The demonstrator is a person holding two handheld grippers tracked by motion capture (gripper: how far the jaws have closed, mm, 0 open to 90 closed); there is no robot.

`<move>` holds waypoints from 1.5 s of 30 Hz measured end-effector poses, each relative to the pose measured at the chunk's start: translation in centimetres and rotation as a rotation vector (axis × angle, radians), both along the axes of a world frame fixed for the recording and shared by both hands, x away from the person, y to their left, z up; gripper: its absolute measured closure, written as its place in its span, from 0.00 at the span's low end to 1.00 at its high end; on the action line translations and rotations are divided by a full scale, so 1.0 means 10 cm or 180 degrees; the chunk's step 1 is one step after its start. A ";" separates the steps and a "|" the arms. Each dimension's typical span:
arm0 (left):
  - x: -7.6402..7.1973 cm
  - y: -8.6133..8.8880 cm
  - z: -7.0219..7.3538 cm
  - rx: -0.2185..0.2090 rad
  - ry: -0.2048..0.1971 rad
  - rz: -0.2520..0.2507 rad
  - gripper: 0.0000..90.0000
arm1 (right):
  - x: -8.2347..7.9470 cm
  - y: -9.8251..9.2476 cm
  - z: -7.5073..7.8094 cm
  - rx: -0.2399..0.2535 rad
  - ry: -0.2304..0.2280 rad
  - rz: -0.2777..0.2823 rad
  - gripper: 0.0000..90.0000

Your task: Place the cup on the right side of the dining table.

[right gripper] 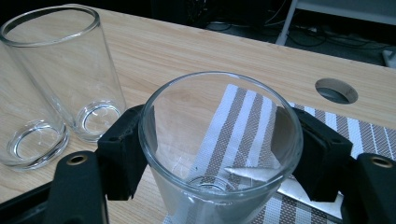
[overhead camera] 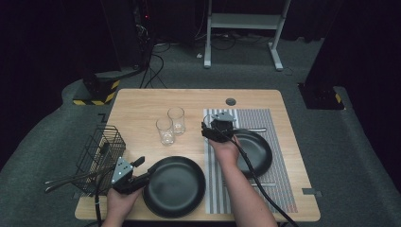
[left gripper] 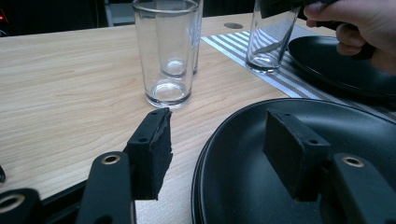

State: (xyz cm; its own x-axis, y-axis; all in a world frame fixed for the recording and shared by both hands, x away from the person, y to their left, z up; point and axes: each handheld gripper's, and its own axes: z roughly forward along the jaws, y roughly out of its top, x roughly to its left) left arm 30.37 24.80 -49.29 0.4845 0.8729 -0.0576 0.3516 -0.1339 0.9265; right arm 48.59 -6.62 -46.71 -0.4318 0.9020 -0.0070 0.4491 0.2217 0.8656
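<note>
A clear glass (right gripper: pixel 187 121) stands between the black pads of my right gripper (right gripper: pixel 217 149), which press on both its sides. In the high view this right gripper (overhead camera: pixel 213 126) holds the glass (overhead camera: pixel 208 128) at the left edge of a striped placemat (overhead camera: pixel 279 189); its base looks to rest on the mat. My left gripper (overhead camera: pixel 146 166) is open at the table's front left, its jaws either side of the rim of a black plate (overhead camera: pixel 177 189). From the left gripper (left gripper: pixel 217 144), one pad is over the wood and the other over the plate (left gripper: pixel 243 186).
Two empty glasses (overhead camera: pixel 165 131) (overhead camera: pixel 176 120) stand mid-table, left of the mat. A second black plate (overhead camera: pixel 257 153) lies on the placemat. A wire basket (overhead camera: pixel 101 151) with long utensils sits at the left edge. A round hole (overhead camera: pixel 231 101) is near the far edge.
</note>
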 end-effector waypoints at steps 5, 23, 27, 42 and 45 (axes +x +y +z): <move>0.00 -0.01 0.00 0.0001 0.0008 -0.0002 0.47 | -0.01 -0.02 -0.01 -0.0015 -0.0010 -0.0012 0.32; 0.00 -0.02 0.00 0.0021 0.0008 -0.0018 0.47 | -0.03 -0.04 -0.01 0.0033 0.0016 -0.0031 0.31; 0.00 -0.02 -0.01 0.0020 0.0014 -0.0022 0.46 | -0.02 -0.05 0.00 0.0094 0.0047 -0.0002 0.24; 0.00 -0.03 -0.02 0.0036 0.0033 -0.0035 0.46 | -0.09 -0.10 0.13 0.0187 -0.0010 -0.0022 0.13; 0.00 -0.03 -0.02 0.0035 0.0039 -0.0030 0.46 | -0.12 -0.12 0.14 0.0182 -0.0035 -0.0012 0.13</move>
State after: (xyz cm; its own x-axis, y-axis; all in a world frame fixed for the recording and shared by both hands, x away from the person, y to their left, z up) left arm 30.38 24.46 -49.46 0.4921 0.8688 -0.0541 0.3615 -0.1475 0.9206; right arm 47.41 -7.80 -45.26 -0.4286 0.9026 0.0399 0.4402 0.1700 0.8817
